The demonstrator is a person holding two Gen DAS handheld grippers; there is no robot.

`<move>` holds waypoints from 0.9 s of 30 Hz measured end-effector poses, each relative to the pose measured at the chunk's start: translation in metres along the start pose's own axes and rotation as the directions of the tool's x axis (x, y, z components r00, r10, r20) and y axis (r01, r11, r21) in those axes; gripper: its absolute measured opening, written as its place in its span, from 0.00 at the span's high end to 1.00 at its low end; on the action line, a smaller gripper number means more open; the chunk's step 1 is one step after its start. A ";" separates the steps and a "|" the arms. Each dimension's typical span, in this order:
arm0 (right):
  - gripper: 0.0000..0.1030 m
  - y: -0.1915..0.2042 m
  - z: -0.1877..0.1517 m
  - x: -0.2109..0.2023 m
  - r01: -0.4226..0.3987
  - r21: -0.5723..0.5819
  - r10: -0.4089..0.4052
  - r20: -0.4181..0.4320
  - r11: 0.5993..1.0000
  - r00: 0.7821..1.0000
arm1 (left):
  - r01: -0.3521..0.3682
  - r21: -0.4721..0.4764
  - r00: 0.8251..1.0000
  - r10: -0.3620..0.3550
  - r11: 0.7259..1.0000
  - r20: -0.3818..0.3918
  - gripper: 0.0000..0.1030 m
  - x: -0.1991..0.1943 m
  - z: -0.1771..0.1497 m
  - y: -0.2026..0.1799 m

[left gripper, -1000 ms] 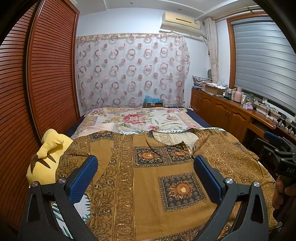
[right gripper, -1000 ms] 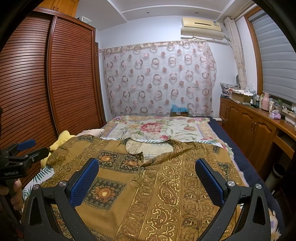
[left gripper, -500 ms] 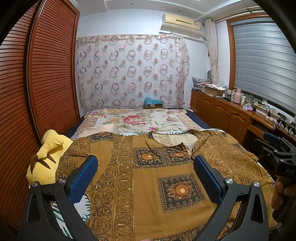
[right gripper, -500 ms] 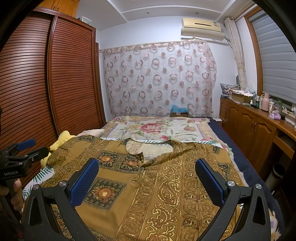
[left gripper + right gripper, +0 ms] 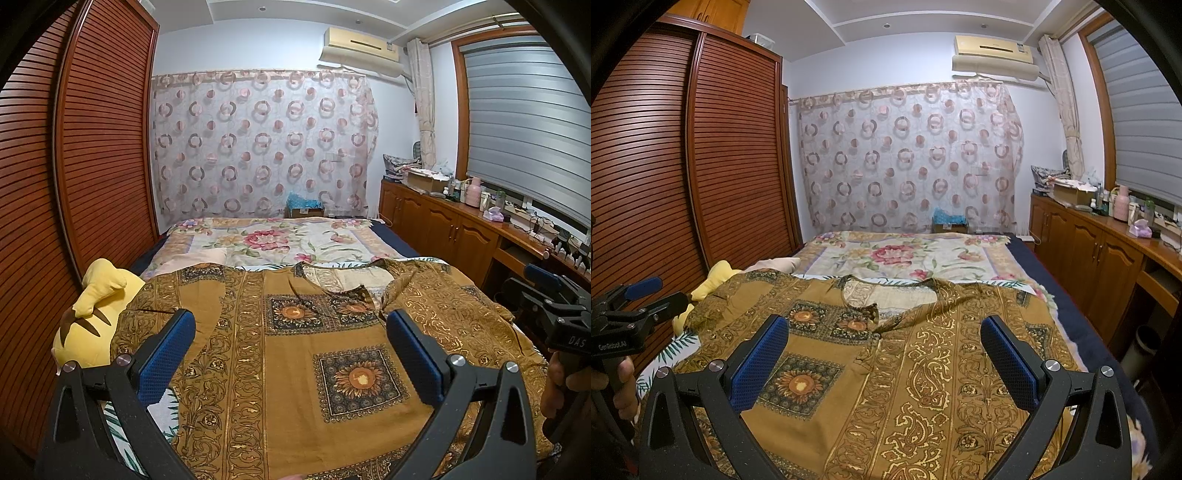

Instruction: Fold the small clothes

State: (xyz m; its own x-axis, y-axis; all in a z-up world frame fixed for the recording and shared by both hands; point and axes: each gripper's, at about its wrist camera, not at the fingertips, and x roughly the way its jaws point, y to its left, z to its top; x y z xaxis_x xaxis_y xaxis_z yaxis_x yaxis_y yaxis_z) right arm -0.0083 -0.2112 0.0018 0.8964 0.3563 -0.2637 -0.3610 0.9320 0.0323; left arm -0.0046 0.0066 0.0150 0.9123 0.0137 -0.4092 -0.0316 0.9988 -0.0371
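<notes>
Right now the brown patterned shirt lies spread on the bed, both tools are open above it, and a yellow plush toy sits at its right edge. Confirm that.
Wrong on one point: the yellow plush toy sits at the left edge, as the left wrist view shows. The brown patterned shirt does lie spread on the bed, with the left tool and right tool open above it.

Below my left fingers (image 5: 168,354) the brown shirt's (image 5: 288,373) hem runs off the frame's bottom edge; beyond my right fingers (image 5: 1008,363), the bottles on the counter (image 5: 1123,225) are too small to identify; the shirt partly covers the yellow plush (image 5: 92,314).
</notes>
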 end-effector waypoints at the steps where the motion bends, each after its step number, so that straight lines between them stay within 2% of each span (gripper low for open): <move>1: 0.00 0.000 0.000 0.000 0.000 0.000 0.000 0.000 1.000 1.000 | 0.000 0.000 1.000 0.000 1.000 -0.001 0.00 0.000 0.000 0.000; 27: 0.00 0.001 -0.001 0.008 -0.022 -0.009 0.021 -0.019 1.000 1.000 | -0.003 0.005 1.000 0.003 1.000 -0.006 0.00 -0.001 -0.002 0.000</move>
State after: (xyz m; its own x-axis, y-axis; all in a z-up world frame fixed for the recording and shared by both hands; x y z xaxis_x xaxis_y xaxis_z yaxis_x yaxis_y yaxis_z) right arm -0.0019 -0.2077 -0.0011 0.8835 0.3749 -0.2809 -0.3826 0.9235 0.0293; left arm -0.0061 0.0069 0.0134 0.9098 0.0163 -0.4148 -0.0323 0.9990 -0.0317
